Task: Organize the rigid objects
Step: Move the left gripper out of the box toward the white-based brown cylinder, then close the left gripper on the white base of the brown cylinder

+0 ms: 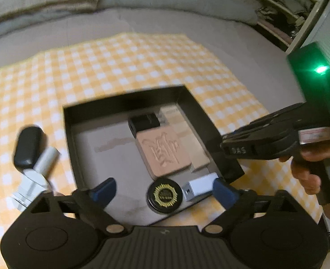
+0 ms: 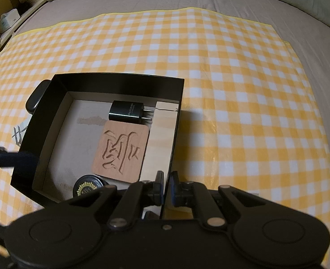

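Yellow checked cloth (image 2: 232,67) covers the bed. On it, black box (image 2: 120,77) w/ carved wooden coaster (image 2: 122,150), charger (image 2: 125,111), round tin (image 1: 165,195) inside. My right tongs (image 2: 166,187) pinch box wall; left tongs (image 1: 165,189) spread wide, empty, above tin.

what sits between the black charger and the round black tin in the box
The carved wooden coaster lies flat between the black charger and the round black tin; the right wrist view shows it best.

Black tray (image 2: 120,79) holds carved coaster (image 2: 122,151), charger (image 2: 126,110), round tin (image 1: 165,195)
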